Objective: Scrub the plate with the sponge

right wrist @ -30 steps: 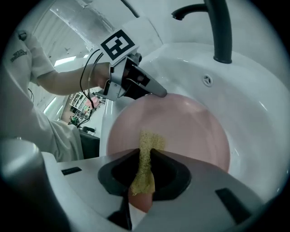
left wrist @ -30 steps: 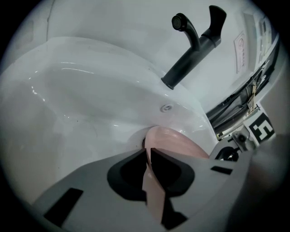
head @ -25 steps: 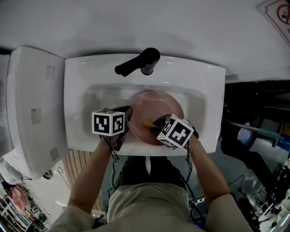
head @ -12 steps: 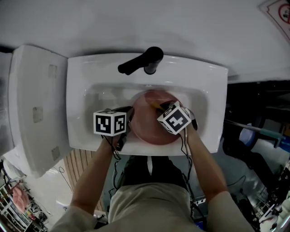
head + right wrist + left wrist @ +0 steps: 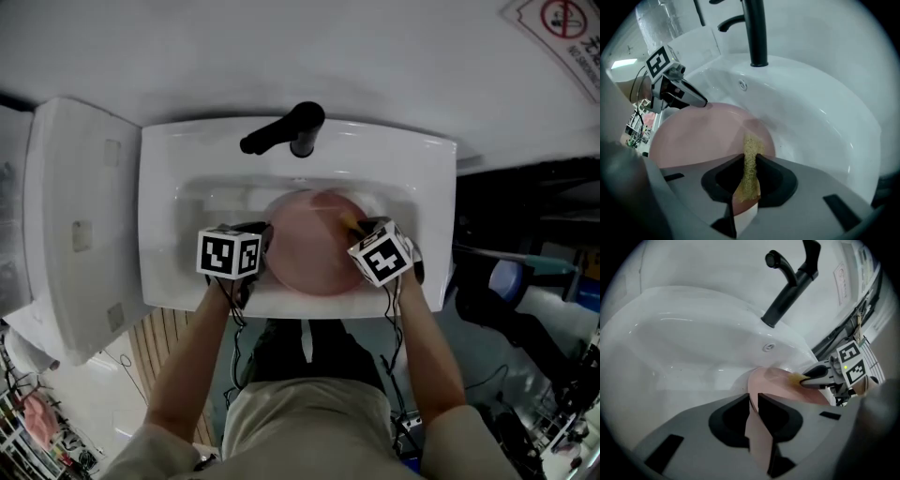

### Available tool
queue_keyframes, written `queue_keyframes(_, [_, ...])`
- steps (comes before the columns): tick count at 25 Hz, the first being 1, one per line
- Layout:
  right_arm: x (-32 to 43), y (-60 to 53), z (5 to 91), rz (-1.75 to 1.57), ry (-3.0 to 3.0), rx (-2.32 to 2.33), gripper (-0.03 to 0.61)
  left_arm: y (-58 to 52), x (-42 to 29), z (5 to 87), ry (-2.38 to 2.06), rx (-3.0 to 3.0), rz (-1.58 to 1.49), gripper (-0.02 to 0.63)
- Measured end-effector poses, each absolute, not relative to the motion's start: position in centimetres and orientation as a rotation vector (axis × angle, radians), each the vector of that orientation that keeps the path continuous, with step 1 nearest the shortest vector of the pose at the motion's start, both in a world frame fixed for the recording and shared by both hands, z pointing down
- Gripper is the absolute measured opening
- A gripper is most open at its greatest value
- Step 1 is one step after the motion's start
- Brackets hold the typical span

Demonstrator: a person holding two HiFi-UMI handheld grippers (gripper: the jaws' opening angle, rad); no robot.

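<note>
You seem mid-scrub: fingers of your right gripper (image 5: 750, 160) pinch the sponge (image 5: 752, 145) on the plate (image 5: 693, 136), while fingers of your left gripper (image 5: 753, 398) are opening around its rim.

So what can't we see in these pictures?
- Sink drain: all views, the pink plate covers it.
- Sponge: head view, mostly behind the right tongs' marker cube.
- Red sign: head view, cut off at the picture's corner, print too small.
- Whether the plate is dirty: too blurry in every view.
</note>
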State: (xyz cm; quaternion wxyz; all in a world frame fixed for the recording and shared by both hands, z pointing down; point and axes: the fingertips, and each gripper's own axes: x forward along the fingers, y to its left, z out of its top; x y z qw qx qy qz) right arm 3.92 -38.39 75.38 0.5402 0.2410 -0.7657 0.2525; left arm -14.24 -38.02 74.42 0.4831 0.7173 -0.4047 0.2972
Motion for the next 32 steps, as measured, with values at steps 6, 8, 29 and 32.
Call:
queue_keyframes(6, [5.4, -37.7, 71.1, 0.689, -1.942, 0.724, 0.081, -37.4, -14.7, 72.4, -0.987, 1.79, 0.719, 0.13])
queue_keyframes(8, [5.8, -37.6, 69.5, 0.705, -1.97, 0.77, 0.08, -37.3, -15.0, 71.3, -0.998, 1.803, 0.718, 0.132])
queue_keyframes(29, [3.6, -35.2, 43.6, 0.476, -2.445, 0.979, 0.083, -36.6, -11.4, 48.1, -1.125, 2.261, 0.559, 0.087])
queue_keyframes(32, [3.2, -34.4, 40.1, 0.411, -2.502, 0.991, 0.083, -36.0, -10.7, 44.5, -1.143, 2.347, 0.534, 0.078])
